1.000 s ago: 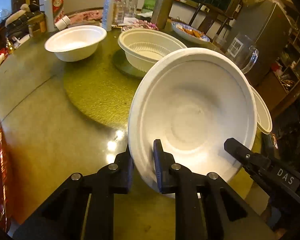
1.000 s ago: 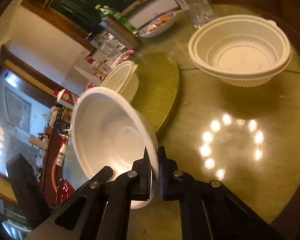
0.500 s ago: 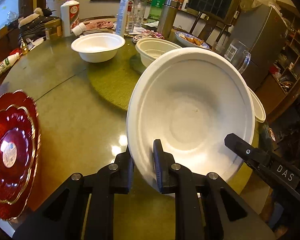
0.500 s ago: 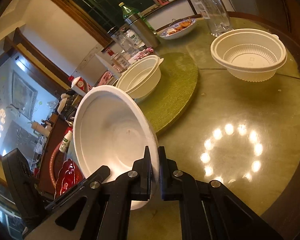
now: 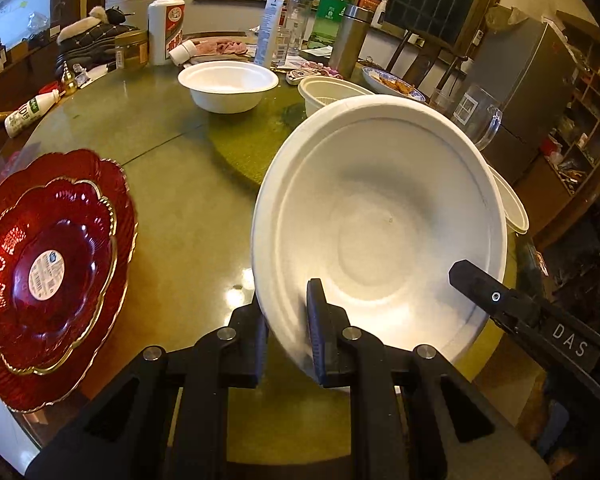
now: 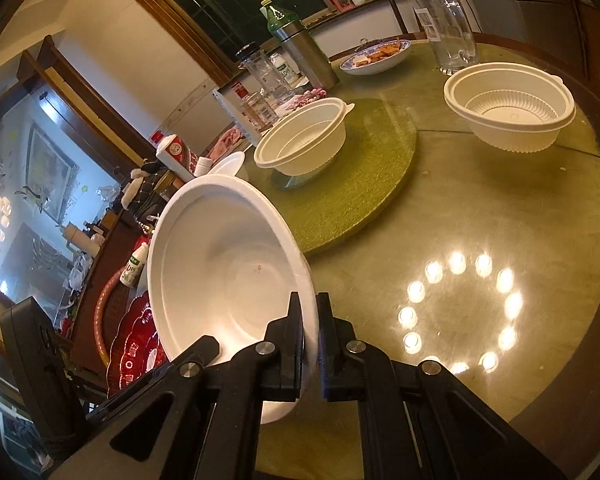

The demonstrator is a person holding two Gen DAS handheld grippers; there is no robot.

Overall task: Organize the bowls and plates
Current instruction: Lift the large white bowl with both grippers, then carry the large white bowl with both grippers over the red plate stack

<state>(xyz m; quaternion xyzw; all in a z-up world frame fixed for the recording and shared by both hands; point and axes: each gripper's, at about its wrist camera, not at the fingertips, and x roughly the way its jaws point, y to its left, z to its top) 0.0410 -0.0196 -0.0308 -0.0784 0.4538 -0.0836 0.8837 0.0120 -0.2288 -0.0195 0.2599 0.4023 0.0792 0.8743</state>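
White foam bowl [image 5: 380, 224] hangs tilted above the round green glass table [image 5: 188, 208], pinched at opposite rim edges by the left gripper [image 5: 287, 320] and right gripper [image 6: 310, 340], probably to keep the light shell steady while carrying it. A ribbed cream plastic bowl [image 5: 514, 208] hides mostly behind it; stacked red scalloped plates [image 5: 48, 272] run off the frame.

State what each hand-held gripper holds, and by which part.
Both hold one white bowl by its rim: left hand-held gripper and right hand-held gripper on opposite edges.
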